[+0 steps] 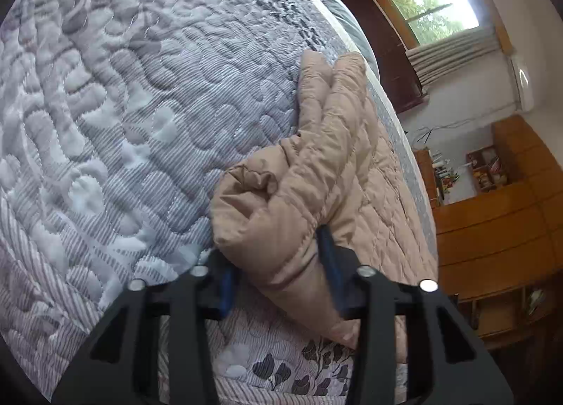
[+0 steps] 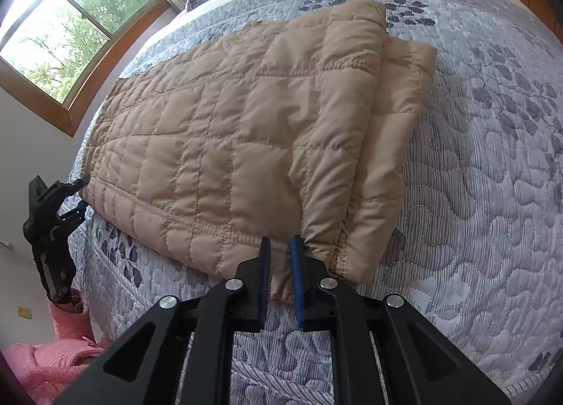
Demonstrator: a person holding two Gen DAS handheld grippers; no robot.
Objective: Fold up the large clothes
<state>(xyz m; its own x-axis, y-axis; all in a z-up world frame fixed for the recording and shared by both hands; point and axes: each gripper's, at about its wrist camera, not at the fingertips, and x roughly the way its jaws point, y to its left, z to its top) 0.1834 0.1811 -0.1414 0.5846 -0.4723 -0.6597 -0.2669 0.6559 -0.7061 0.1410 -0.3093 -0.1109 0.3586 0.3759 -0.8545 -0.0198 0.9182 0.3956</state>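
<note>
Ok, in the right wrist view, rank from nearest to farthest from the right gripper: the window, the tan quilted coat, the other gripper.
1. tan quilted coat: its hem is pinched in the right gripper.
2. left gripper: at the coat's far left corner.
3. window: upper left, beyond the bed.

The right claw (image 2: 281, 246) points steeply down, its two blue pads (image 2: 297, 278) drawn nearly together and pinching a fold of tan cloth at the near edge. The left claw (image 1: 278, 253) tilts downward too, rolled to one side, its pads standing apart with a puffy roll of the same cloth between them. From the right wrist it shows far left, fingertips at the cloth's corner.
</note>
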